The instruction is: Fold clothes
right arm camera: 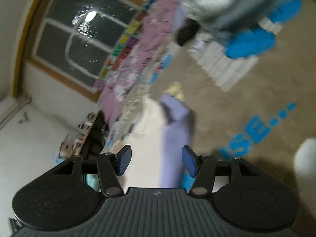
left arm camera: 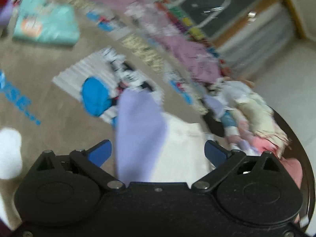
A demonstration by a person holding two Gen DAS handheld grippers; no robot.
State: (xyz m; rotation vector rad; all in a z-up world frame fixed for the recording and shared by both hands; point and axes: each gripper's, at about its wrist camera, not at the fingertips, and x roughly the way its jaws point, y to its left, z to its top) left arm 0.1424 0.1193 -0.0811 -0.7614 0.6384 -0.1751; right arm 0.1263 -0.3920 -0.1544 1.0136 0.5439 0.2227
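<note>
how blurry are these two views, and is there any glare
Left wrist view: background smeared by motion, the teal garment and pile of clothes soft, while the left gripper stays sharp. Right wrist view: similar streaking across the carpet lettering, with lamp glare on the dark window; right gripper crisp. Both show fisheye bending at the edges.

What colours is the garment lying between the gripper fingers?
The garment is lavender on one side, white on the other; the left wrist view shows it best.

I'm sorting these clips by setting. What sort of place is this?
Probably a home room, maybe a child's. A beige printed carpet covers the floor, folded and loose clothes lie about, and a dark night window sits in the wall.
</note>
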